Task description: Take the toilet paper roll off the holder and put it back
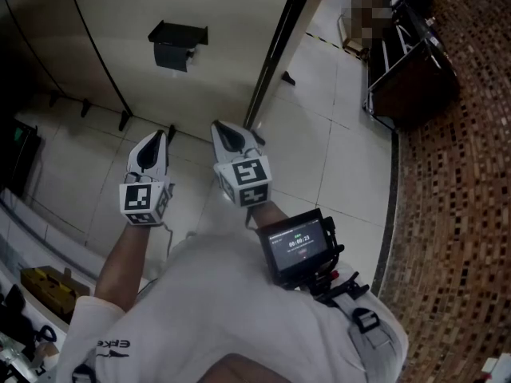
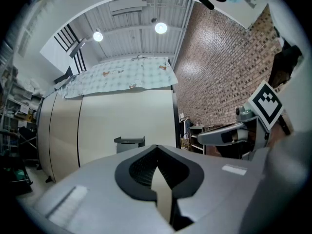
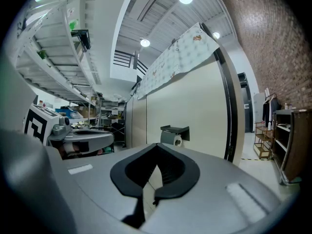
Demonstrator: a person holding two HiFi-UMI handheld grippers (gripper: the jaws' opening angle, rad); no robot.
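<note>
A dark toilet paper holder [image 1: 177, 42] is fixed to the beige partition wall ahead, well away from both grippers. In the right gripper view the holder [image 3: 174, 129] has a white toilet paper roll [image 3: 178, 140] hanging under its lid. The left gripper view shows only the holder [image 2: 129, 141]; the roll is not clear there. My left gripper [image 1: 156, 138] and right gripper [image 1: 225, 128] are held side by side, both pointing toward the wall. Each is shut with nothing between its jaws, as seen for the left gripper [image 2: 157, 172] and the right gripper [image 3: 157, 172].
A dark post [image 1: 279, 46] edges the partition right of the holder. A black rack [image 1: 411, 62] stands at the far right against a brick-patterned surface [image 1: 463, 214]. Shelving and a yellow item [image 1: 48, 286] crowd the left. A small monitor [image 1: 297, 247] hangs on the person's chest.
</note>
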